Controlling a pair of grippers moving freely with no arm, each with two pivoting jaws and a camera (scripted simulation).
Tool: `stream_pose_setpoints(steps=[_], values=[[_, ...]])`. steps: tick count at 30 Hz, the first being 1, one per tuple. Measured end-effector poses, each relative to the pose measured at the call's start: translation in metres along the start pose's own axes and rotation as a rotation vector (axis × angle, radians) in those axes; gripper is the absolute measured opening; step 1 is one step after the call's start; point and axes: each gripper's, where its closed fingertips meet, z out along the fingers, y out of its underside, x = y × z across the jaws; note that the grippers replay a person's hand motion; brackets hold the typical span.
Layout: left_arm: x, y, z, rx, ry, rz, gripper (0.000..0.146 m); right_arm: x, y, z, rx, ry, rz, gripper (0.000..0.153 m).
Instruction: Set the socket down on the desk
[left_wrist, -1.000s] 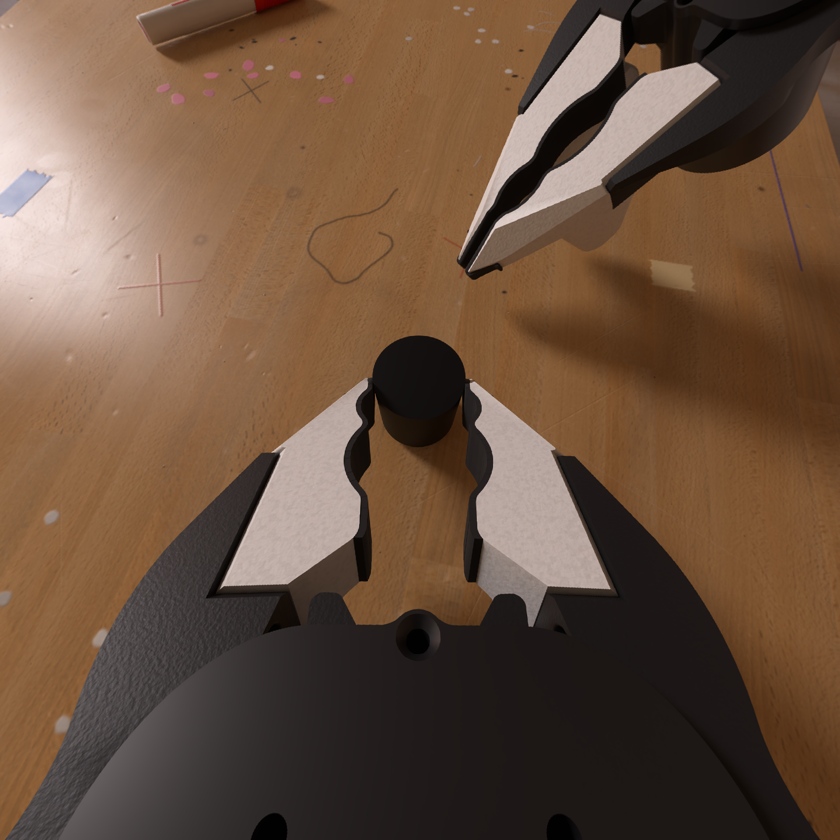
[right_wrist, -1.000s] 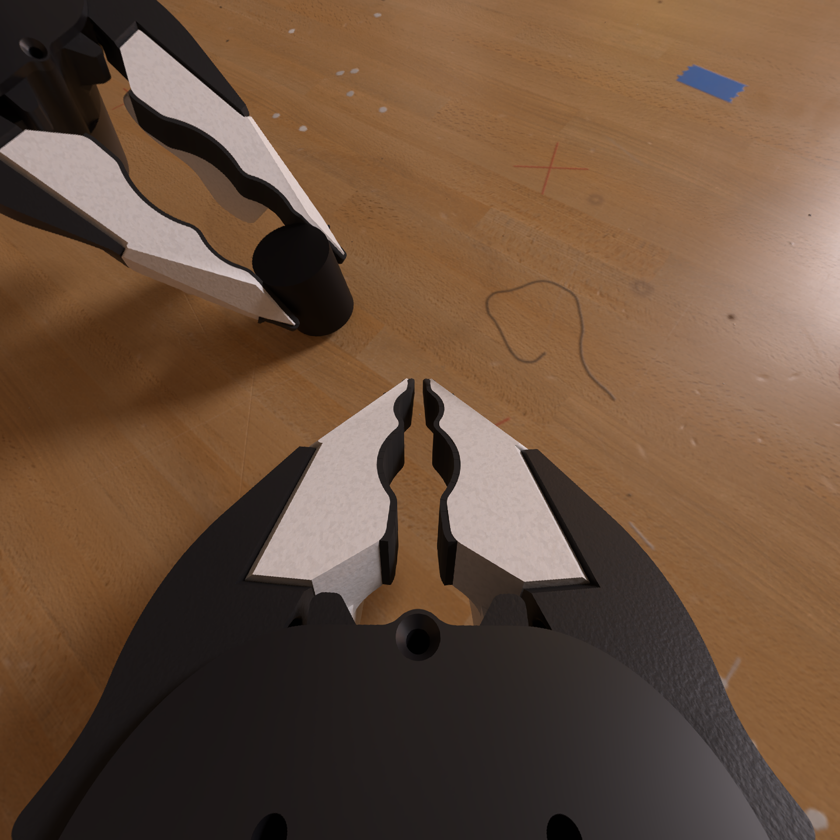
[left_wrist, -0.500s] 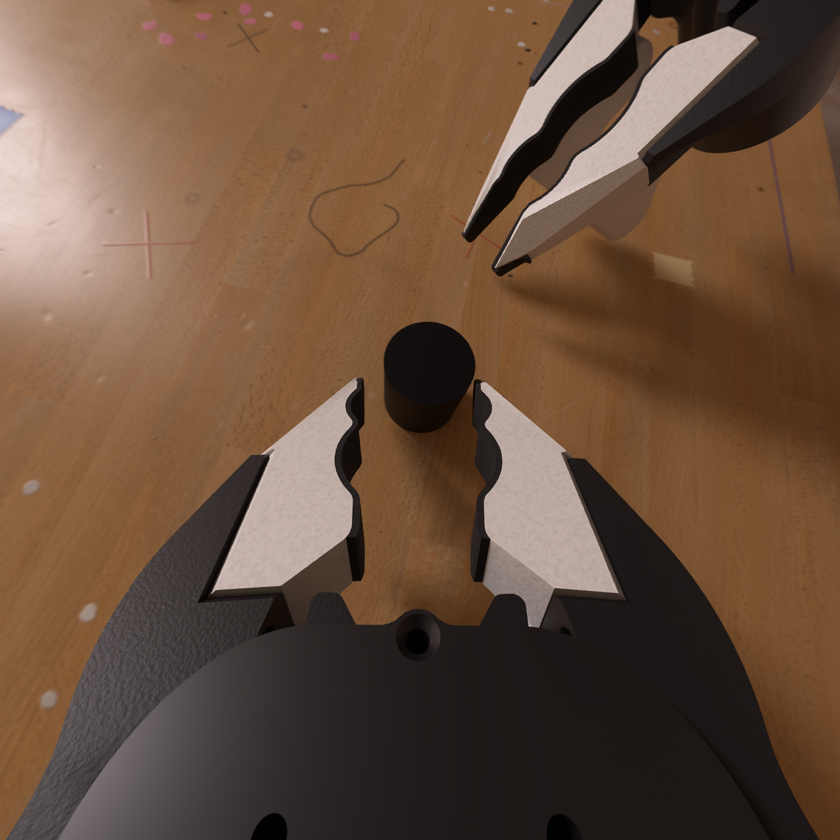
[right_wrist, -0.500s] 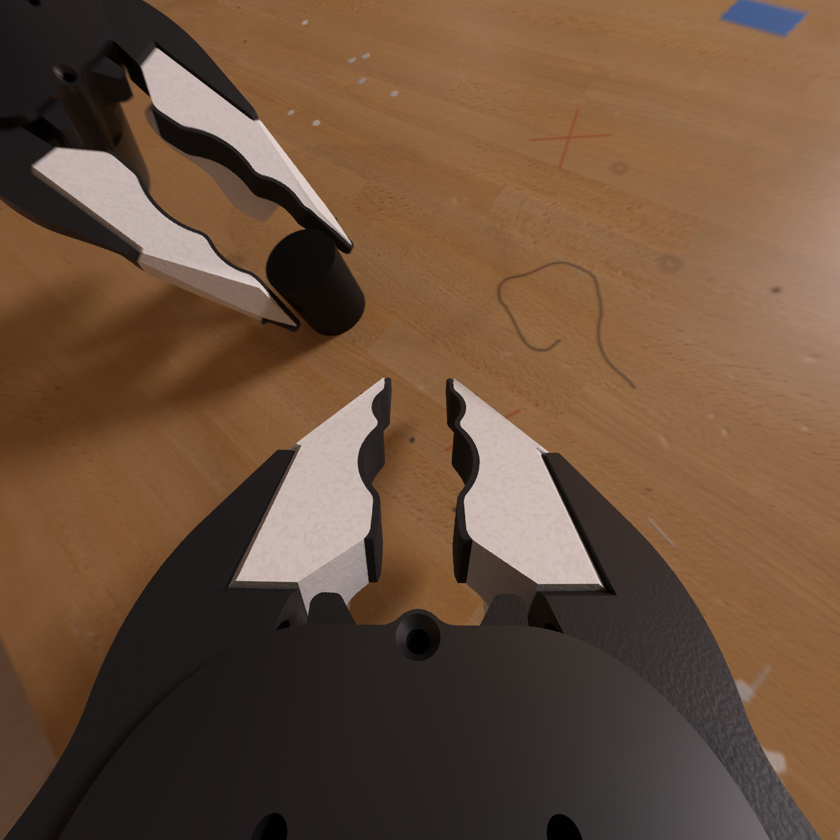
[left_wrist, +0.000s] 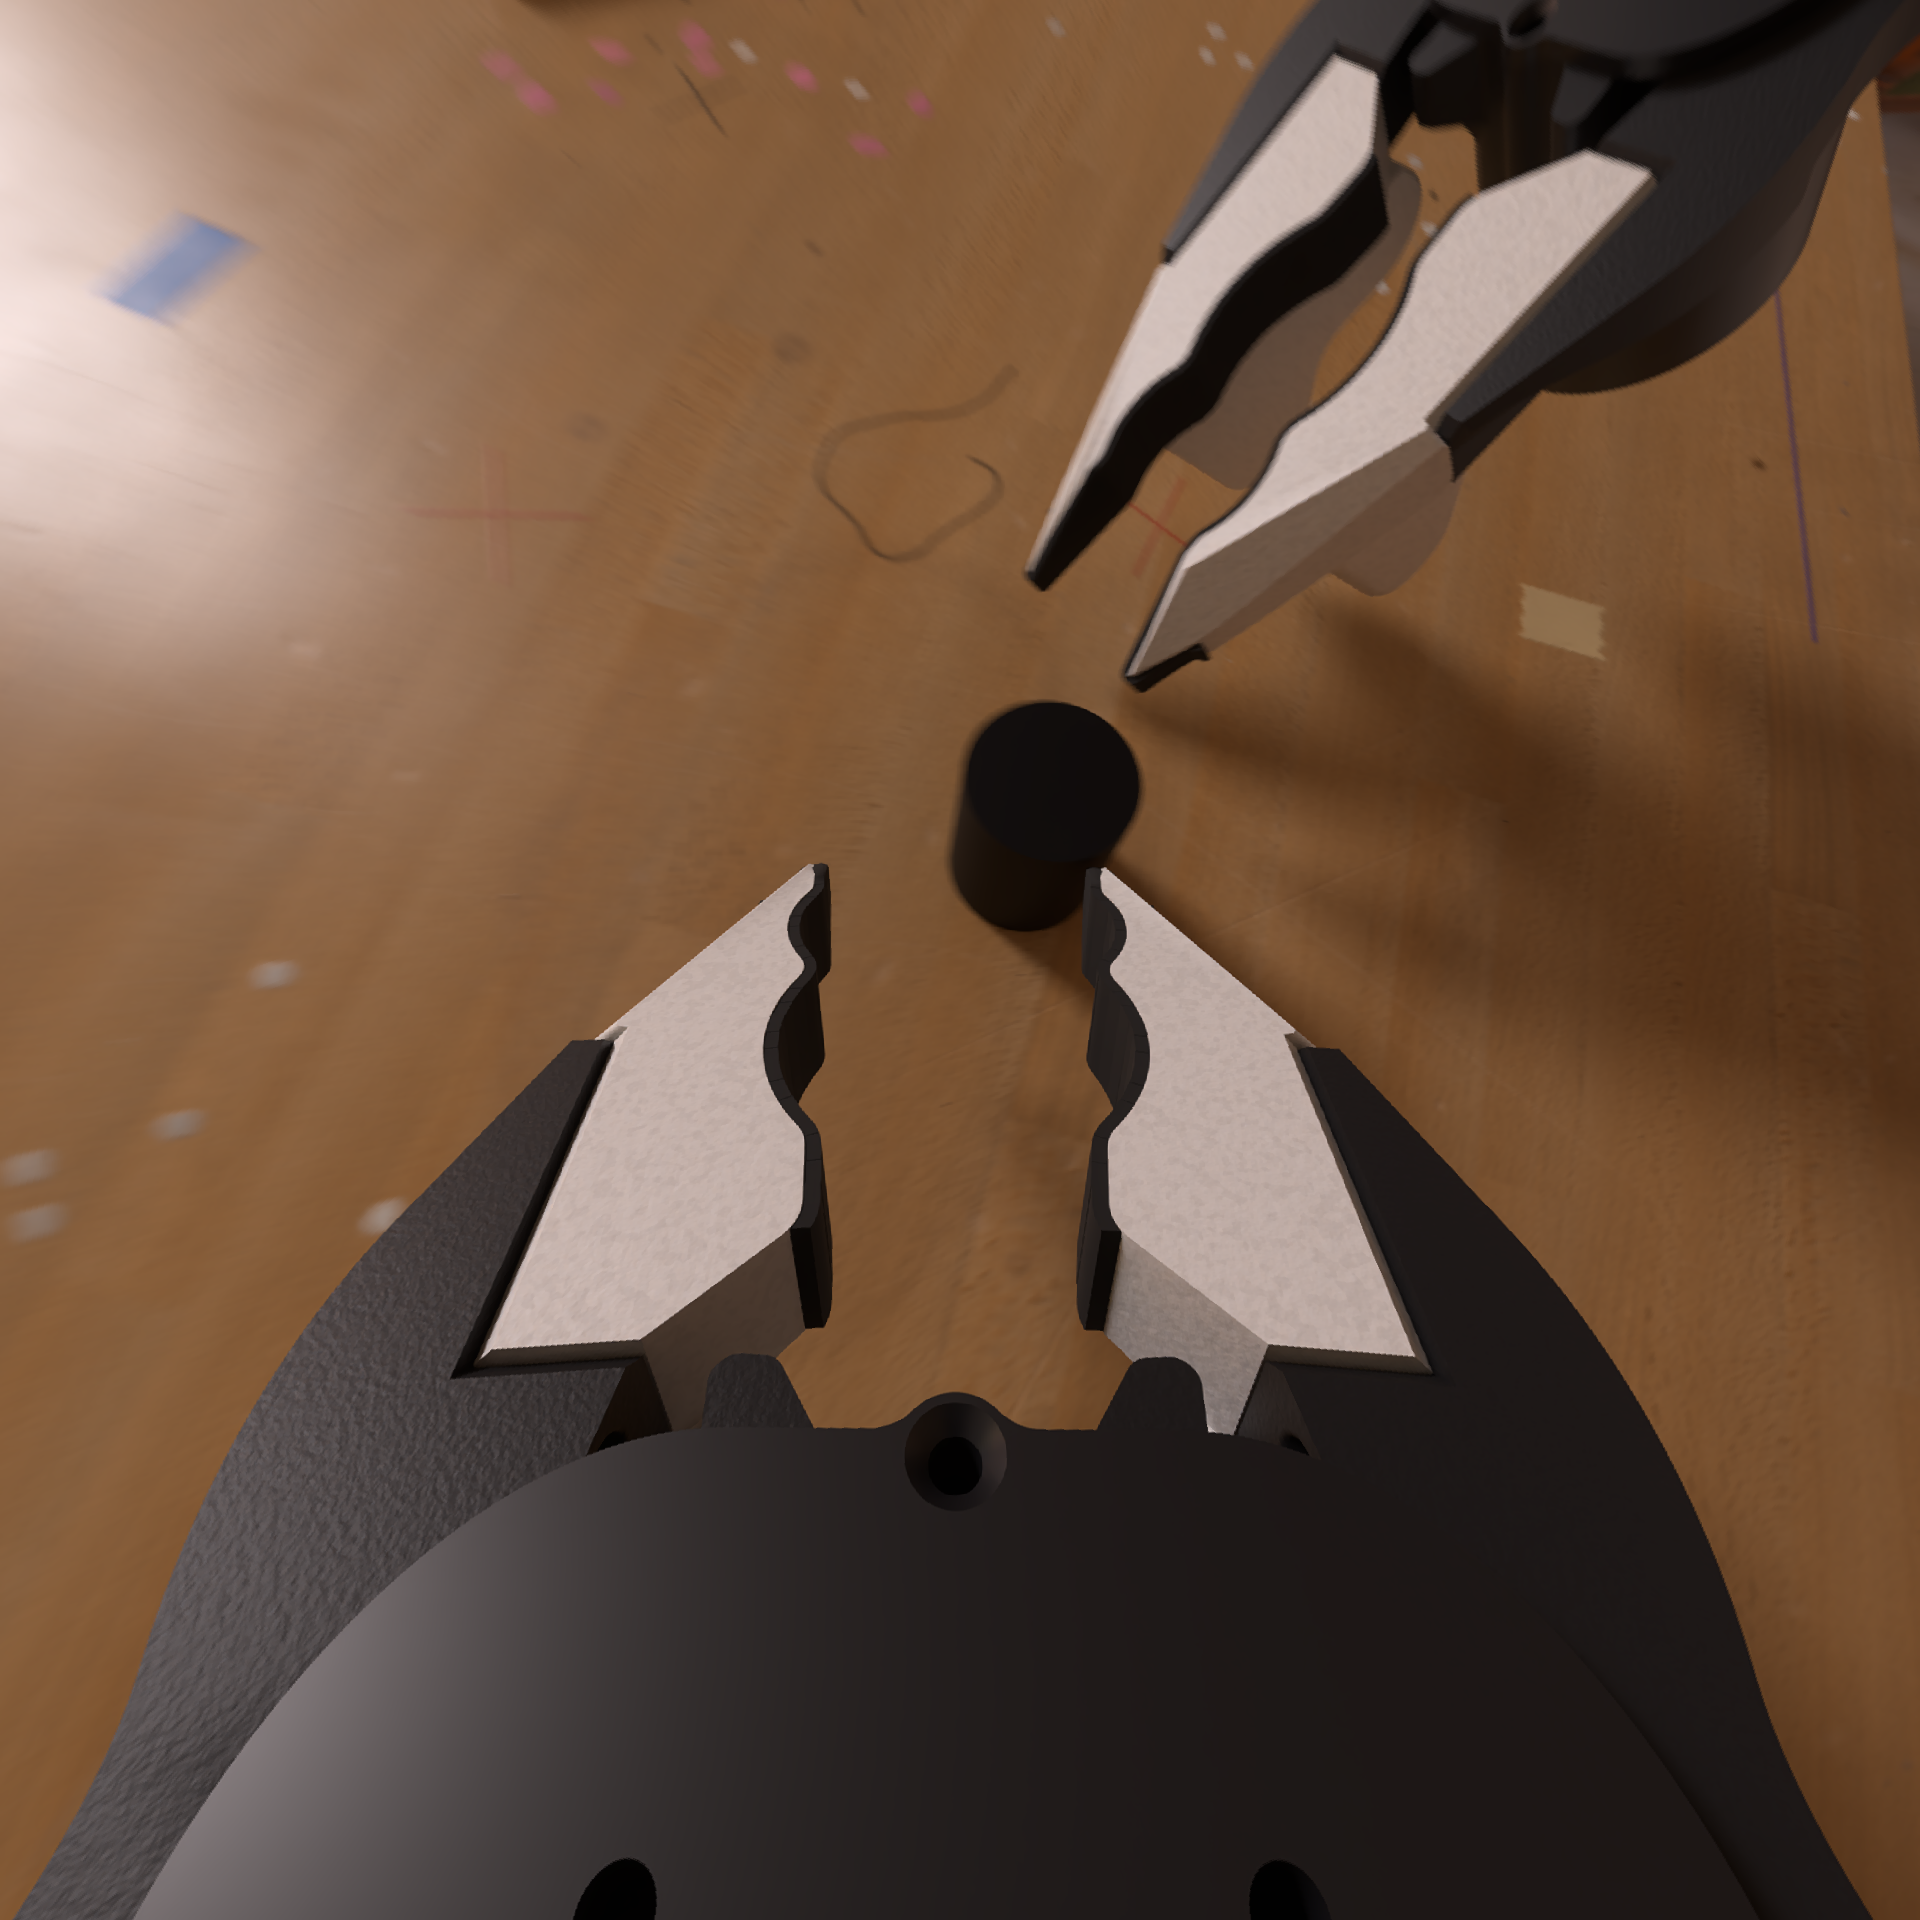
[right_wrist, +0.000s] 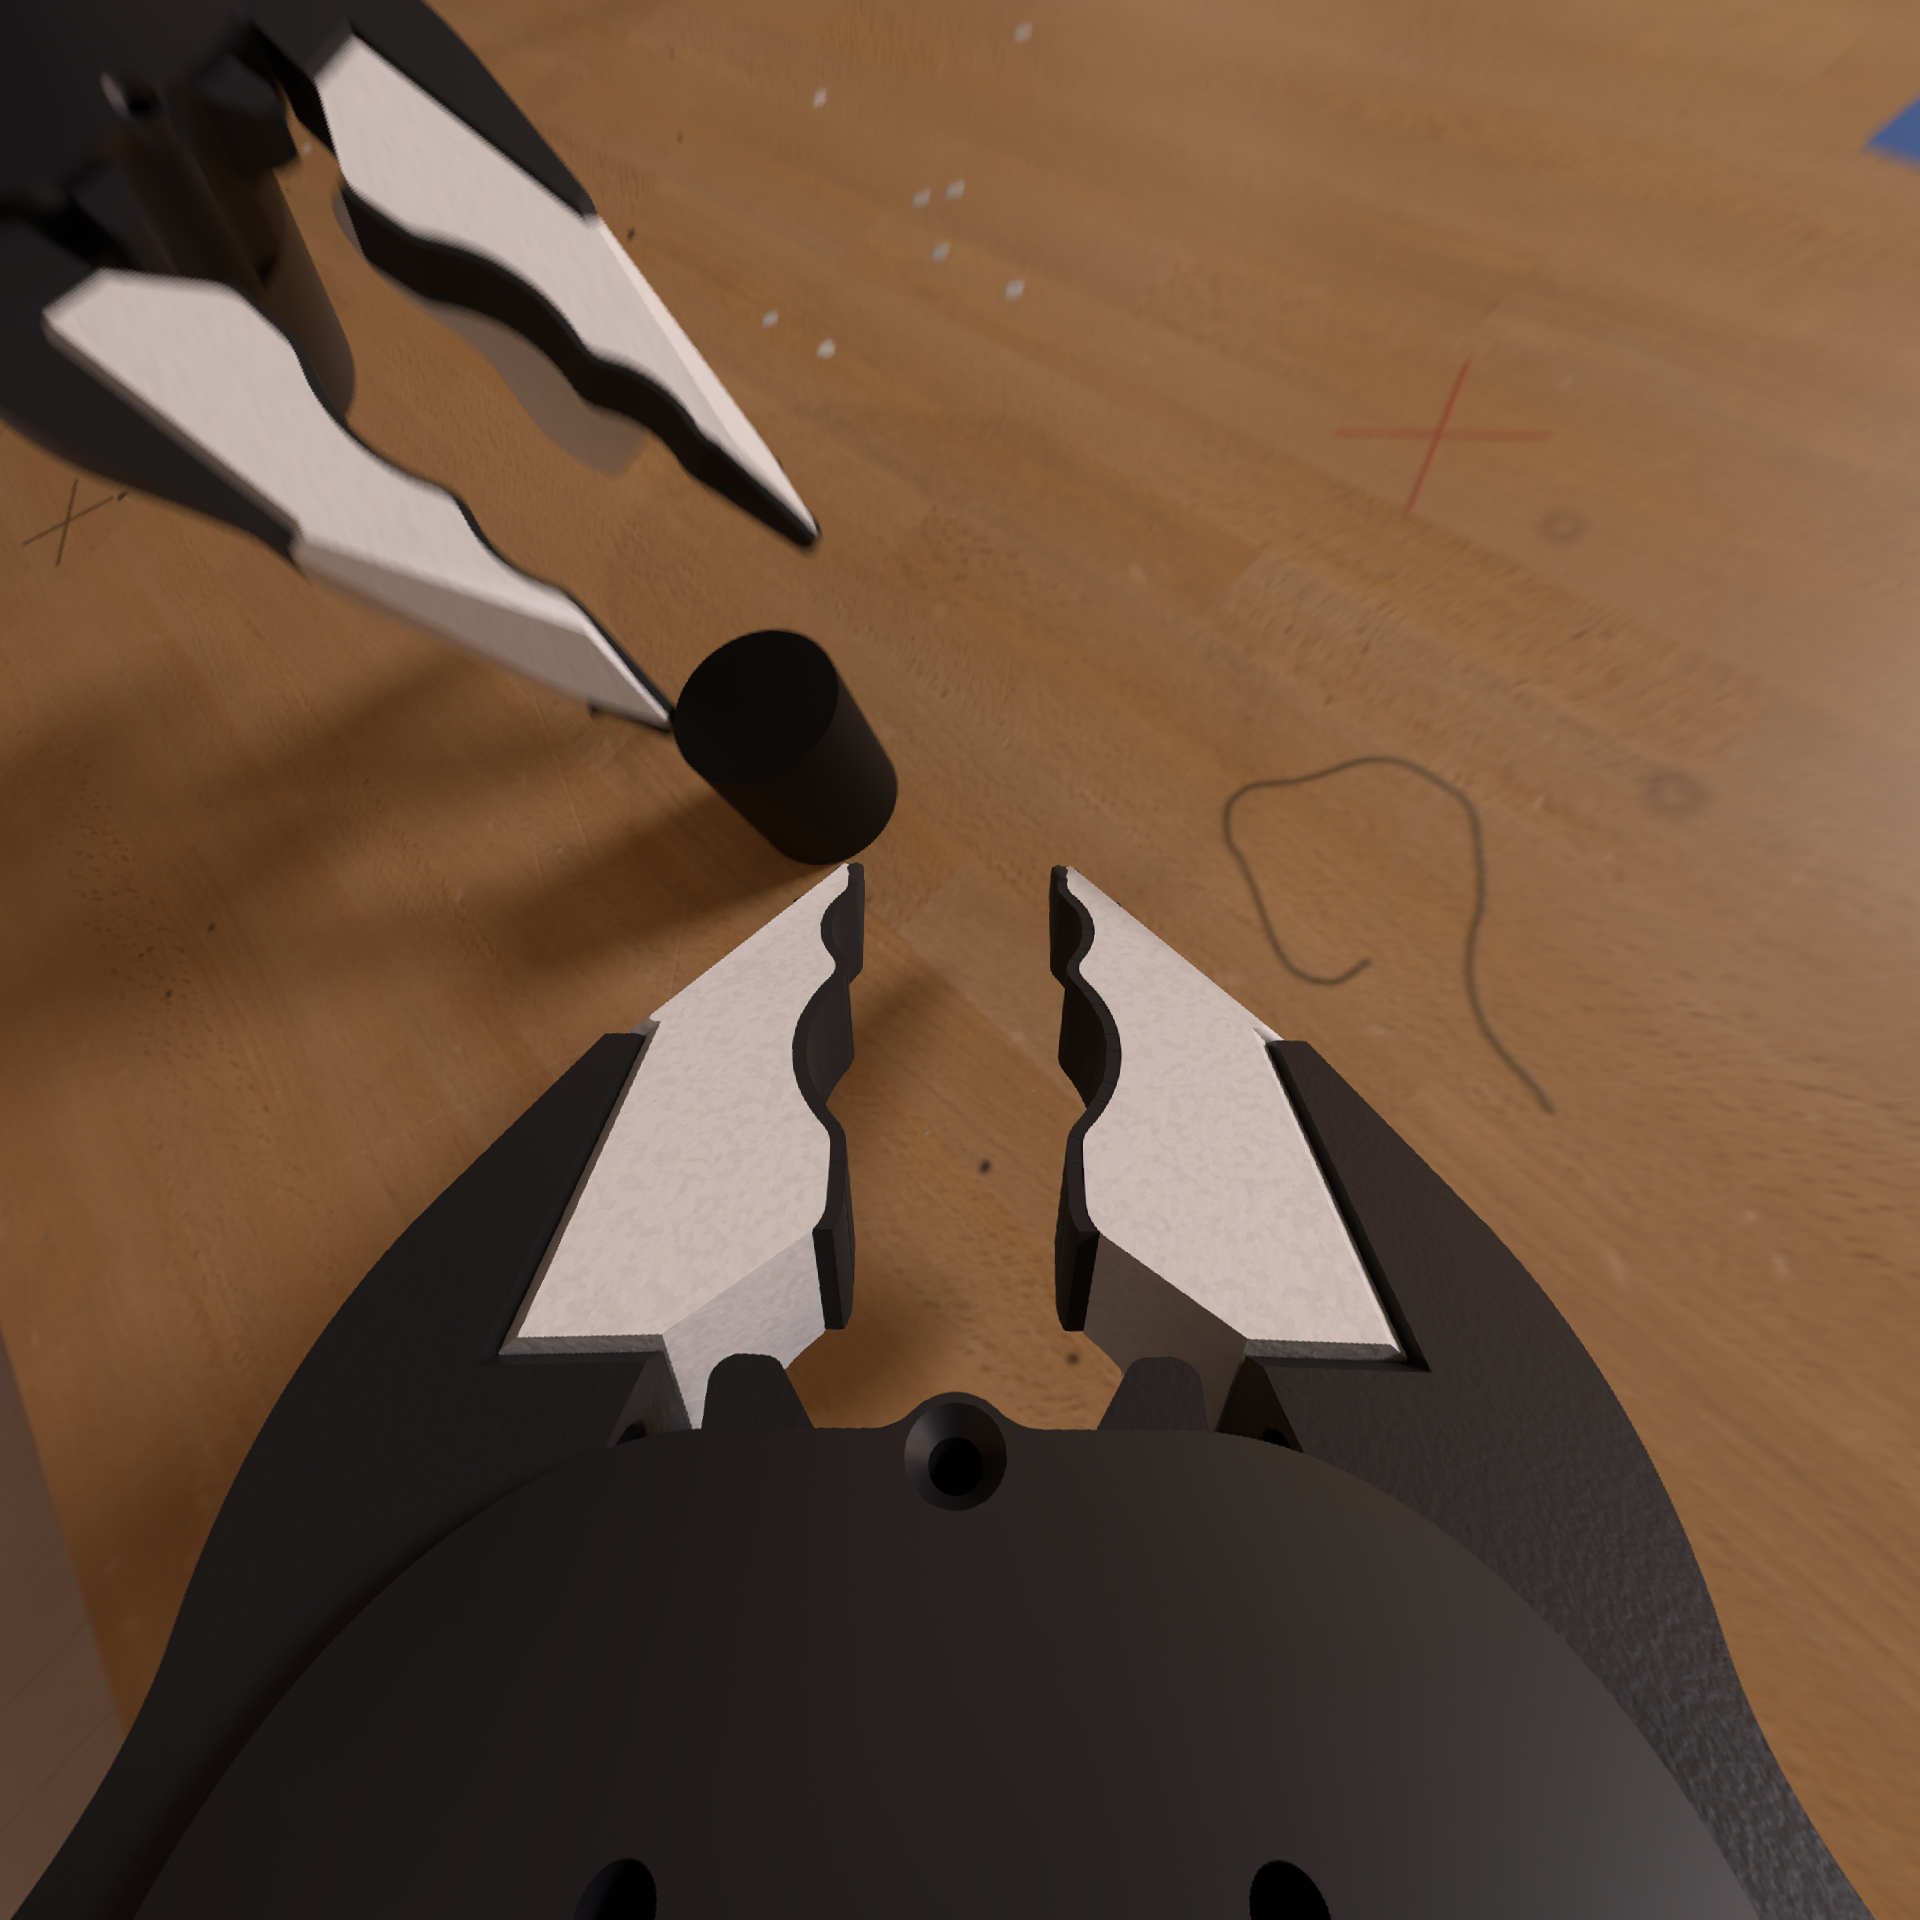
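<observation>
Left hand-held gripper (left_wrist: 956, 873) spread wide, empty; right hand-held gripper (right_wrist: 956, 871) likewise; black socket (left_wrist: 1042, 816) upright on desk (left_wrist: 416, 790), axis vertical

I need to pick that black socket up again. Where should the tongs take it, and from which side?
Likely best across the socket's round side wall, jaws on opposite sides. It stands upright on the desk, free of both tongs. The open left tongs already face it, just short of it.
</observation>
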Motion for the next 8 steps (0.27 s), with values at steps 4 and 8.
stream_pose_setpoints(steps=[4, 8], values=[[-0.052, -0.034, -0.047, 0.060, -0.209, 0.124, 0.051, 0.010, -0.012, -0.010, 0.100, 0.044, -0.071, 0.037], [-0.112, -0.090, -0.089, 0.070, -0.500, 0.381, 0.051, 0.018, -0.009, -0.009, 0.127, 0.142, -0.185, 0.037]])
